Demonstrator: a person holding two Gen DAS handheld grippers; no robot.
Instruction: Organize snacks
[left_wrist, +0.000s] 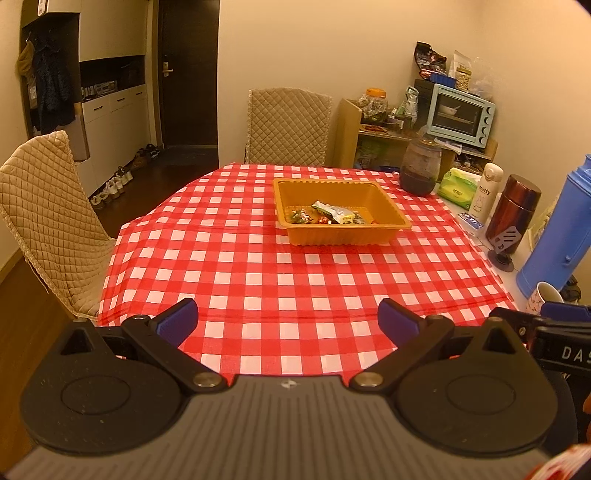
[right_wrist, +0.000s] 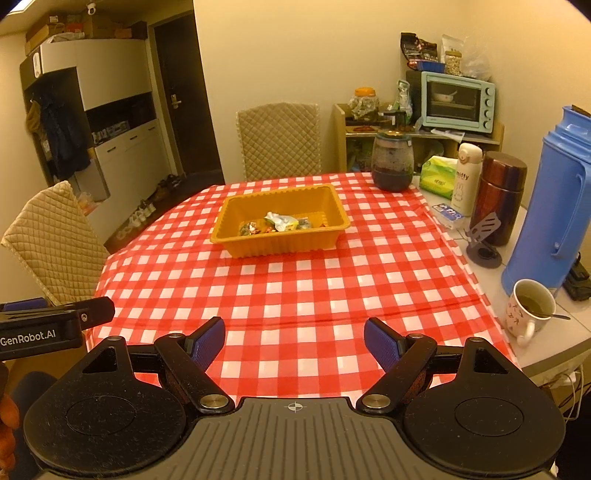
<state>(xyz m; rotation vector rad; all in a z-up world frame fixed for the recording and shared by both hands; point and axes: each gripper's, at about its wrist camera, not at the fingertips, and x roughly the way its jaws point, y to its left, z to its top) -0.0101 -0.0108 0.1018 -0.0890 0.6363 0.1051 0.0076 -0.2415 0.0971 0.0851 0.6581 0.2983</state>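
Note:
An orange plastic tray (left_wrist: 397, 216) (right_wrist: 334, 212) sits toward the far side of the red-and-white checked tablecloth (left_wrist: 258, 280) (right_wrist: 295, 288). Several small wrapped snacks (left_wrist: 334, 215) (right_wrist: 280, 223) lie in its near half. My left gripper (left_wrist: 287, 324) hovers over the near edge of the table, open, nothing between its blue pads. My right gripper (right_wrist: 294, 342) hangs beside it, also open and empty. Both are well short of the tray. Each gripper's side shows at the edge of the other's view.
Along the table's right edge stand a blue thermos jug (right_wrist: 554, 206), a mug with a spoon (right_wrist: 530, 310), a brown flask (right_wrist: 498, 195), a white bottle (right_wrist: 466, 177), a tissue pack (right_wrist: 439, 177) and a dark glass jar (right_wrist: 392, 162). Two quilted chairs (left_wrist: 48, 218) (right_wrist: 279, 140) flank the table.

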